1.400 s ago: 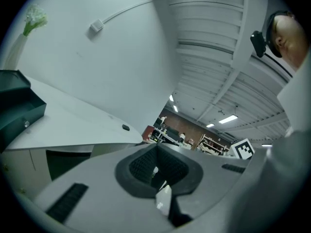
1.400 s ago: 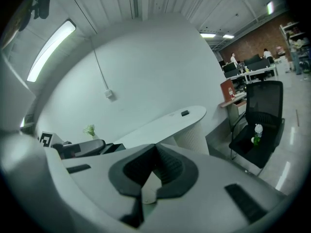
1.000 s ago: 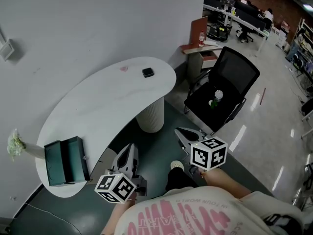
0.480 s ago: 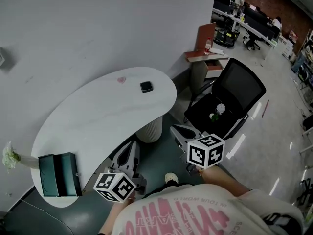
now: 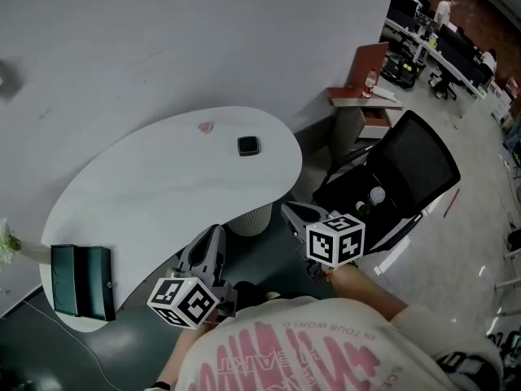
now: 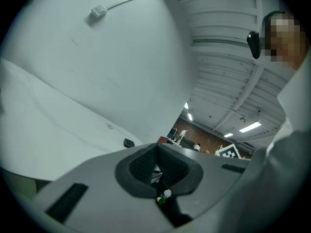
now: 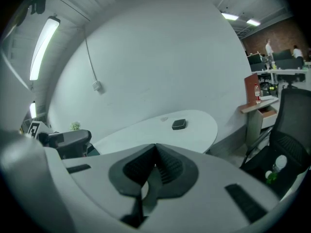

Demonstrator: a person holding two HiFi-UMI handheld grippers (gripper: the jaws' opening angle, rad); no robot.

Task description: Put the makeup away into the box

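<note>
The makeup I can make out is a small black compact [image 5: 247,145] lying flat near the right end of the white curved table [image 5: 146,194], with a little pink item [image 5: 206,126] a short way to its left, nearer the wall; I can't tell what the pink one is. The dark green box [image 5: 81,293] sits well apart from both, at the far left end of the table close to its edge, and it looks open, with its two halves side by side. Something pale and leafy [image 5: 8,243] shows just beside the box at the picture's edge. I'm holding both grippers off the table, over the floor by its near edge, and neither touches anything. My left gripper [image 5: 213,235] has its jaws pressed together with nothing between them, and it points towards the table. My right gripper [image 5: 286,210] is likewise clenched on nothing and points at the table's right end, so in its own view the compact lies ahead on the tabletop. To the right stands a black office chair [image 5: 407,177] with a bottle [image 5: 374,195] lying on its seat.
</note>
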